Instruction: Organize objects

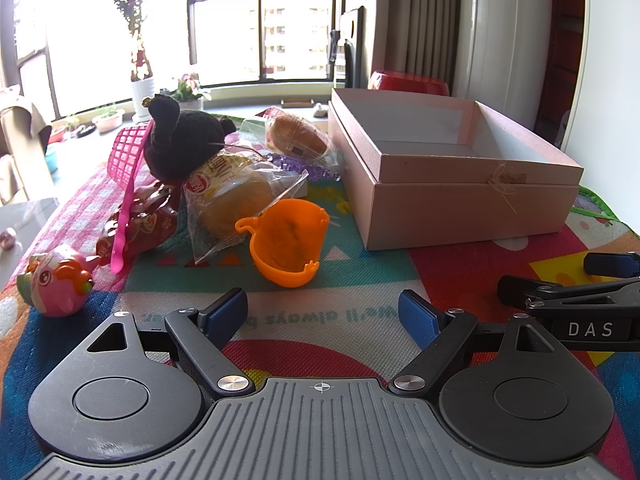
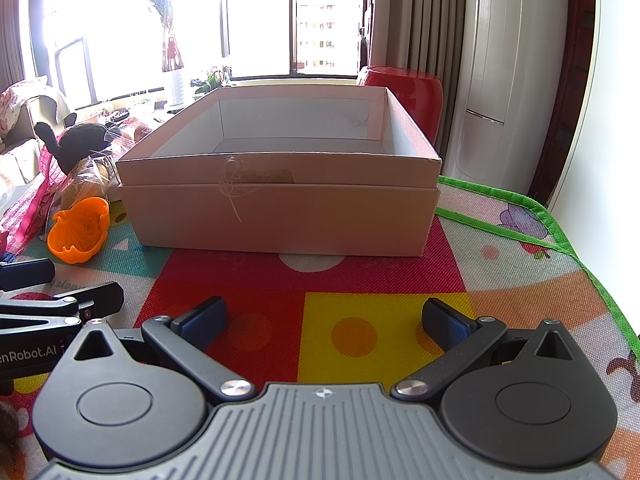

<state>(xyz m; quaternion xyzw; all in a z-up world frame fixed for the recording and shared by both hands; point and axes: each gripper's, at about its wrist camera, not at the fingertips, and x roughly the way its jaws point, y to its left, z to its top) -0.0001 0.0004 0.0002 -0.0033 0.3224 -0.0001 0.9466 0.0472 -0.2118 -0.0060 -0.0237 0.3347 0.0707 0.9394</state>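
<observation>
Hovering, left gripper [image 1: 323, 312]: it is hanging low over the colourful mat [image 1: 280, 320], its blue fingers spread wide and gripping nothing.
Hovering, right gripper [image 2: 324, 322]: it is sitting low over the mat's red and yellow squares, fingers spread apart and holding nothing; its black fingers are also showing at the right edge of the left wrist view.
Orange cup [image 1: 287, 240]: it is lying tipped on its side just ahead of the left gripper, mouth facing the camera.
Wrapped bun [image 1: 234, 196]: it is resting in clear plastic just behind the cup, touching it.
Black plush toy [image 1: 180, 136]: it is sitting behind the bun, beside a pink mesh basket [image 1: 126, 152].
Pink toy [image 1: 56, 280]: it is lying at the mat's left edge.
Box [image 2: 280, 184]: it is standing open, directly ahead of the right gripper and right of the pile.
</observation>
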